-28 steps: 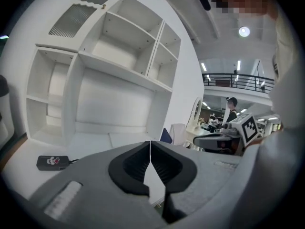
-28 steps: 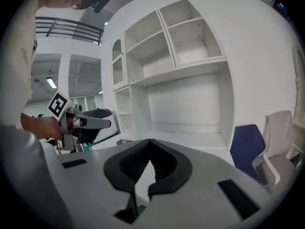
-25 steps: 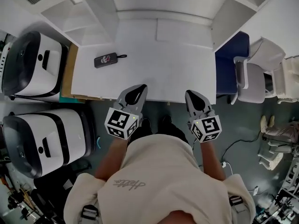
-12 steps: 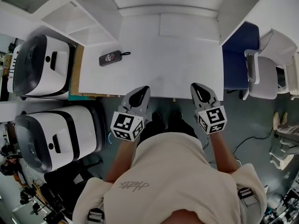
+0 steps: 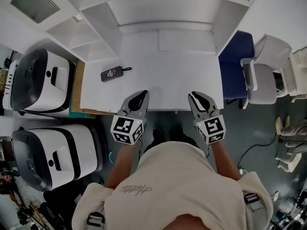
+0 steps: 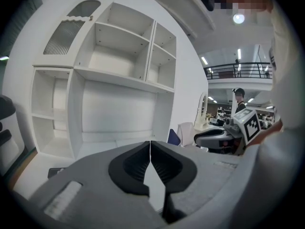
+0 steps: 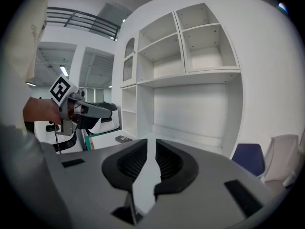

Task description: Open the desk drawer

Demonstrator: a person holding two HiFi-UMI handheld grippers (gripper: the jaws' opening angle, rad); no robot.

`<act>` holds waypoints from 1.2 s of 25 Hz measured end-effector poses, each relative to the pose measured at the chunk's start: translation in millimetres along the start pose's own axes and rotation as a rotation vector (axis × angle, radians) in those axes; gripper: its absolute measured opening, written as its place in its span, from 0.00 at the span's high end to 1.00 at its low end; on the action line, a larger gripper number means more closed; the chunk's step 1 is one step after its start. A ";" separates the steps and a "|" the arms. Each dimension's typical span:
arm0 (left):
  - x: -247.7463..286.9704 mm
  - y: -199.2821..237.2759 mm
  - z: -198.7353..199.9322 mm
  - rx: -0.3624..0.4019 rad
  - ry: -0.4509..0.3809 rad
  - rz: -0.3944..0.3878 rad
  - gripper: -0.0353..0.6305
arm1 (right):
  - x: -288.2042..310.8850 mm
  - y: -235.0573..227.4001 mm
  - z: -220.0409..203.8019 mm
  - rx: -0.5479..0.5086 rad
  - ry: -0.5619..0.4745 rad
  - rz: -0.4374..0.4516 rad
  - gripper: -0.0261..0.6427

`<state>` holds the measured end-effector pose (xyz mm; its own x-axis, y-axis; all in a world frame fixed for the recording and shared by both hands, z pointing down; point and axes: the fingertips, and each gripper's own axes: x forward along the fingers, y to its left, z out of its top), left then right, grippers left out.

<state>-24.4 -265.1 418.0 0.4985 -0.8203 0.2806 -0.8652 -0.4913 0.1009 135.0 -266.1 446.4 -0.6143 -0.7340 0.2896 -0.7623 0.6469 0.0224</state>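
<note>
The white desk [image 5: 168, 61] fills the middle of the head view, and its front edge [image 5: 163, 109] runs just under both gripper tips. No drawer front shows in any view; it is hidden beneath the desktop. My left gripper [image 5: 138, 96] hovers over the front edge left of centre, shut with nothing in it [image 6: 150, 143]. My right gripper [image 5: 196, 97] is level with it on the right, also shut and holding nothing [image 7: 151, 141]. Each gripper view looks across the desktop toward the hutch.
A small black device with a cord [image 5: 112, 74] lies on the desk's left part. White hutch shelves [image 5: 91, 32] rise at the back. Two white-and-black machines [image 5: 41, 80] [image 5: 53, 150] stand at left. A blue chair [image 5: 237, 56] and a pale chair [image 5: 264, 75] stand at right.
Both grippers stay side by side at the desk's front edge, their tips reaching slightly further over it. The head view has shifted a little.
</note>
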 end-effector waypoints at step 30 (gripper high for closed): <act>13.1 14.0 -129.6 -0.108 0.229 -0.029 0.92 | 43.2 50.8 -224.2 0.131 0.484 0.055 0.84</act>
<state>-37.1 -244.7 546.7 0.5087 -0.7123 0.4836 -0.8575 -0.4695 0.2105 115.4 -218.6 674.6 -0.5129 -0.4997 0.6981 -0.7699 0.6275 -0.1164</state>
